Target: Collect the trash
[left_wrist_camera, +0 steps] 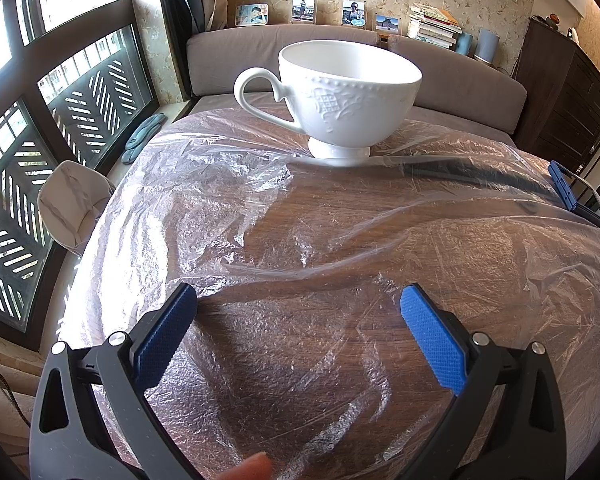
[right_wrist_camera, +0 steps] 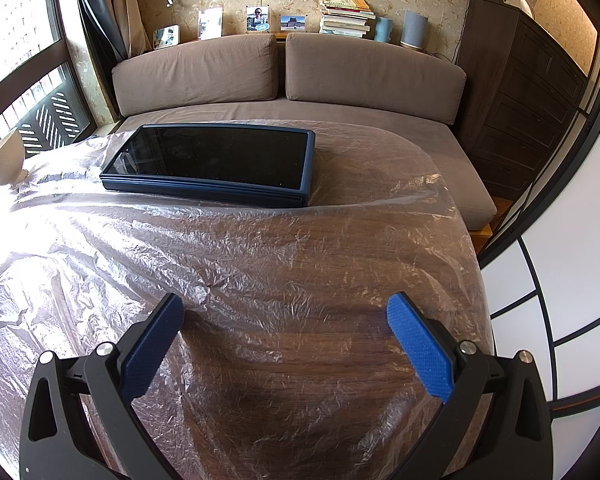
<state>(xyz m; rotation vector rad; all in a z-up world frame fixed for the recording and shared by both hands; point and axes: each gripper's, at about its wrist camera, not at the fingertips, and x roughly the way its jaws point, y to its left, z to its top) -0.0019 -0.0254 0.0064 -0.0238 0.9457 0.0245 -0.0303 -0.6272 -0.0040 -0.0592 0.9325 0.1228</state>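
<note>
Claws both stand wide apart and grip nothing. Left claw (left_wrist_camera: 298, 304) hovers over the crinkled clear plastic sheet (left_wrist_camera: 228, 208) that covers the wooden counter (left_wrist_camera: 340, 216); its blue pads (left_wrist_camera: 432, 340) are clear of the film, and a fingertip (left_wrist_camera: 252, 468) shows at the bottom edge of that view. Right claw (right_wrist_camera: 286, 316) hangs likewise over the sheet (right_wrist_camera: 140, 240) near the counter's right edge (right_wrist_camera: 476, 264), where the film drapes over the side.

Ahead of the left claw a white embossed cup (left_wrist_camera: 340, 96) stands upright on the plastic near the far edge, handle pointing left. Ahead of the right claw a dark tablet in a blue case (right_wrist_camera: 216, 160) lies flat on the sheet, also toward the far edge. Between each claw and these things the sheet lies bare.

Books stacked on the ledge (right_wrist_camera: 344, 16) behind the brown sofa (right_wrist_camera: 292, 68) carry spine print too small to read. No brand or label is legible.
</note>
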